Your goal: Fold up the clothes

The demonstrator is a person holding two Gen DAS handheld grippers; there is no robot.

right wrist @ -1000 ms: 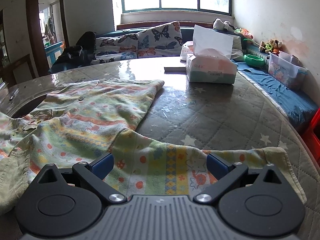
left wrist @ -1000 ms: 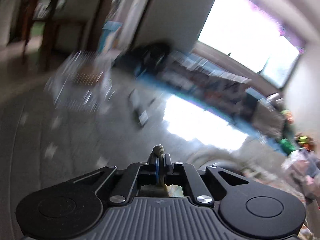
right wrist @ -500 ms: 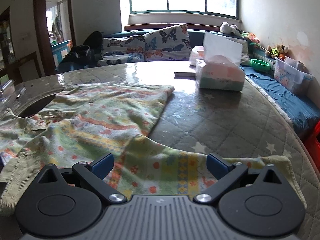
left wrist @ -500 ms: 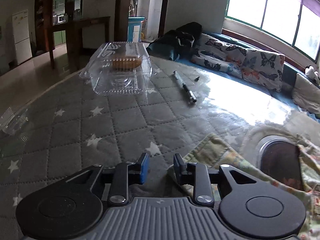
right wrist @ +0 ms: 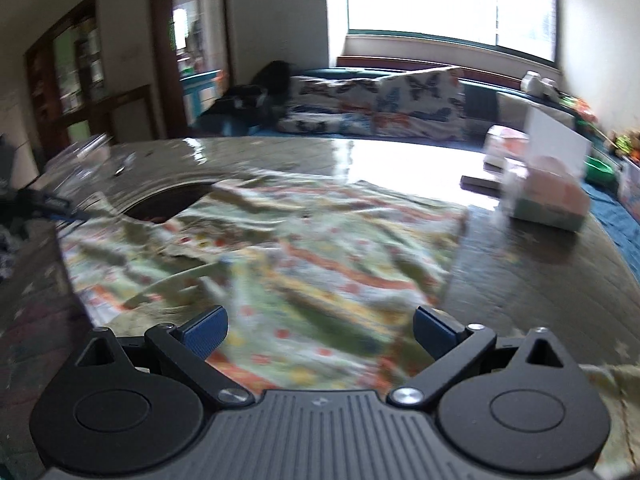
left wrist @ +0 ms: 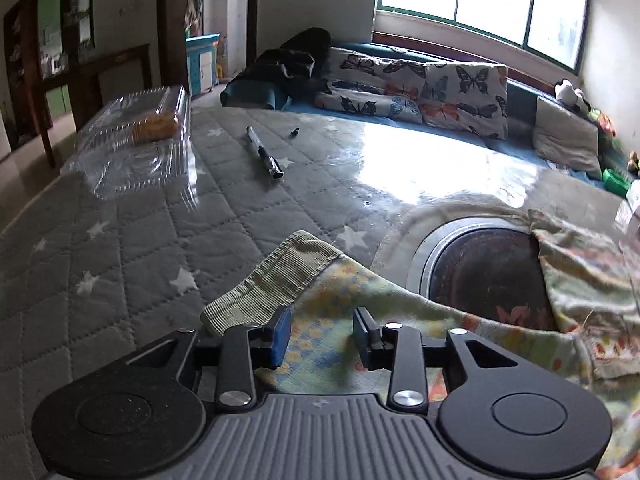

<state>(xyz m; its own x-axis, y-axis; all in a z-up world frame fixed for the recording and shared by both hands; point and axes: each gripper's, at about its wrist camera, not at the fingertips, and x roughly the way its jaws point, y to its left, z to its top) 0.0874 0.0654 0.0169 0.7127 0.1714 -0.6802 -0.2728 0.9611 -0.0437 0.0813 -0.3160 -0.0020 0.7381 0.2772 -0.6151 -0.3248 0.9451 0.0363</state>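
Observation:
A child's patterned garment (right wrist: 320, 248) in green, yellow and orange lies spread on the quilted table. Its sleeve with a ribbed green cuff (left wrist: 276, 276) lies flat in the left wrist view. My left gripper (left wrist: 320, 336) is open, its blue pads either side of the sleeve just behind the cuff, not pinching it. My right gripper (right wrist: 320, 330) is wide open and empty above the body of the garment; this view is motion-blurred. The left gripper (right wrist: 44, 204) shows at the left edge of the right wrist view.
A round hole with a metal rim (left wrist: 488, 276) sits in the table (left wrist: 120, 248), partly covered by the garment. A clear plastic food box (left wrist: 140, 140) and a pen (left wrist: 264, 156) lie far left. A tissue box (right wrist: 548, 192) stands at the right. A sofa with butterfly cushions (left wrist: 420, 84) is behind.
My left gripper went from shut on the cuff to open, and the sleeve now lies on the table. My right gripper, open throughout, swung left over the garment.

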